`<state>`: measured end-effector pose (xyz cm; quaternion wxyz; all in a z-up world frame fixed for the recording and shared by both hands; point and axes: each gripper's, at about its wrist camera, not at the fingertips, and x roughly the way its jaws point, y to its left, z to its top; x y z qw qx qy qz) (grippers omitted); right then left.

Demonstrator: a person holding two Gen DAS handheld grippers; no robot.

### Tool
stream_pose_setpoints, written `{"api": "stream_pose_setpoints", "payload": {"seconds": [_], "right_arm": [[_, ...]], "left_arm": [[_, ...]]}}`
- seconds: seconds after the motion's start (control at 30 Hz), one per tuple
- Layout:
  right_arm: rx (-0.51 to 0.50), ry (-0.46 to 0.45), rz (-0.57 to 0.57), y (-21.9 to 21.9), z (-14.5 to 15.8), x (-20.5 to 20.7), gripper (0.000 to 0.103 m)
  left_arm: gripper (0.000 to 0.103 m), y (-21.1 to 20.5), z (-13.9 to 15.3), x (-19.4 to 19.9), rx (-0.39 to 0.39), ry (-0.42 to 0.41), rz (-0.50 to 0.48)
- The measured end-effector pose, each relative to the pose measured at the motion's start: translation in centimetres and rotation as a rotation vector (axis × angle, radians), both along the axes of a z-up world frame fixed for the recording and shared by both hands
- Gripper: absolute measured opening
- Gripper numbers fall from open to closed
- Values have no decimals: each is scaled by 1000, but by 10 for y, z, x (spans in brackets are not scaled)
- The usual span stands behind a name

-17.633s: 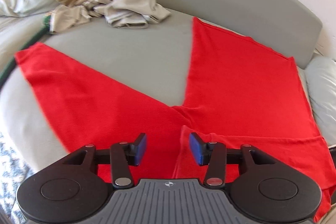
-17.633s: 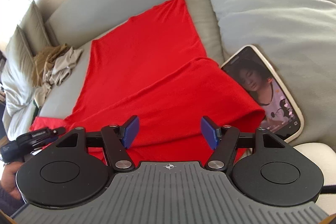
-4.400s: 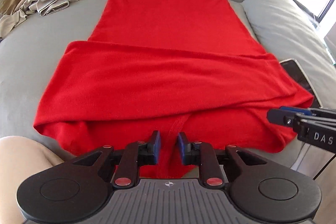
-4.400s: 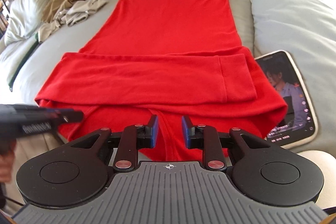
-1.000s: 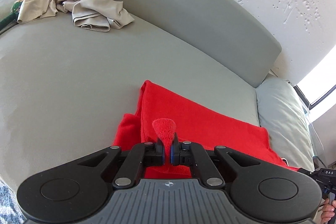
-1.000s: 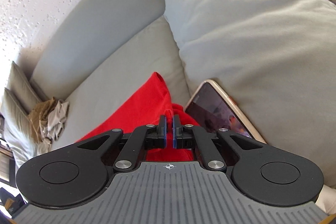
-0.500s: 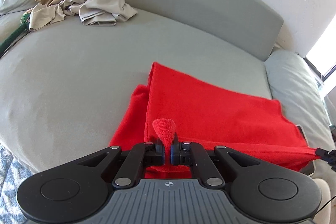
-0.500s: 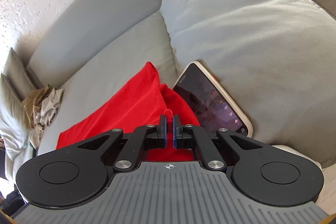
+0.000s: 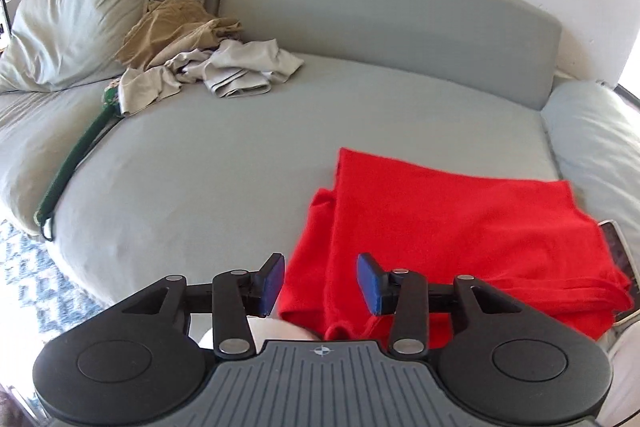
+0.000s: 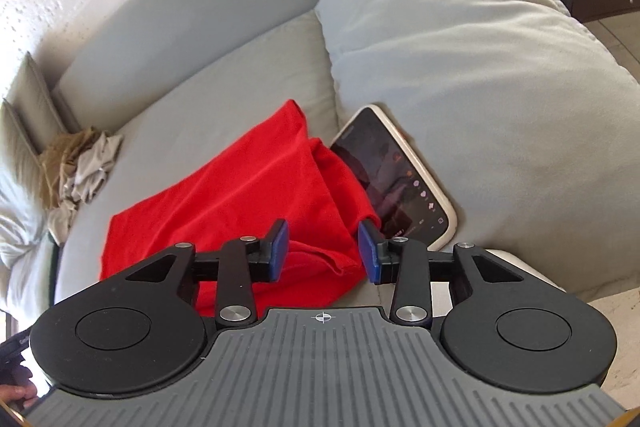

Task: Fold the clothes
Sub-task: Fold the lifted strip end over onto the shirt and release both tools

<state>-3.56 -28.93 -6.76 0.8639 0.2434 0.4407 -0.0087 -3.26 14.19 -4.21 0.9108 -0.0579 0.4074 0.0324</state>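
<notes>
With both jaws spread wide and holding nothing, the left gripper (image 9: 320,281) and right gripper (image 10: 323,253) hover at the near edge of the folded red garment (image 9: 448,227), which lies just ahead of them on the sofa (image 9: 224,163). Its loose layers could slide apart if only the top one is pinched, and the phone (image 10: 396,179) touching the cloth to the right gripper's right could be dragged along.
</notes>
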Motion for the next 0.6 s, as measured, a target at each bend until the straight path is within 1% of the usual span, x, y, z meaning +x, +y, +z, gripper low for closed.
{"api": "stream_pose_setpoints", "payload": {"seconds": [0.03,0.07,0.1,0.13,0.17,0.23,0.27,0.33,0.37,0.4,0.43,0.47,0.5,0.53,0.57,0.6], "right_arm": [[17,-7,17,2,0,0,41],[33,-12,39,5,-1,1,37],[42,-9,76,12,-4,8,31],[46,-4,109,19,-7,15,18],[36,7,134,28,-9,23,17],[1,28,187,50,-15,45,17],[-17,41,209,60,-19,57,19],[-64,80,244,77,-30,78,19],[-87,105,259,85,-37,88,23],[-107,148,264,90,-45,93,24],[-111,192,282,93,-51,95,26],[-107,228,307,95,-56,92,27],[-102,249,332,94,-58,82,28],[-96,270,358,94,-59,73,32],[-86,287,385,91,-57,60,37],[-68,296,401,87,-54,47,39]], "left_arm": [[36,-4,0,2,-34,-9,-31],[36,-11,-2,8,-62,-15,-71],[36,-21,-7,17,-65,-3,-105],[36,-31,-12,26,-68,9,-137],[35,-41,-19,36,-58,21,-157],[32,-61,-34,54,-51,48,-198],[32,-69,-42,62,-52,63,-218],[31,-83,-55,68,-52,100,-257],[29,-89,-62,71,-53,119,-278],[29,-94,-66,66,-64,145,-326],[29,-99,-70,61,-74,173,-376],[29,-102,-74,53,-75,224,-442],[29,-106,-77,41,-50,268,-507],[29,-106,-76,29,-30,286,-550],[29,-105,-76,17,-14,301,-588],[31,-97,-72,12,-41,290,-569]]}}
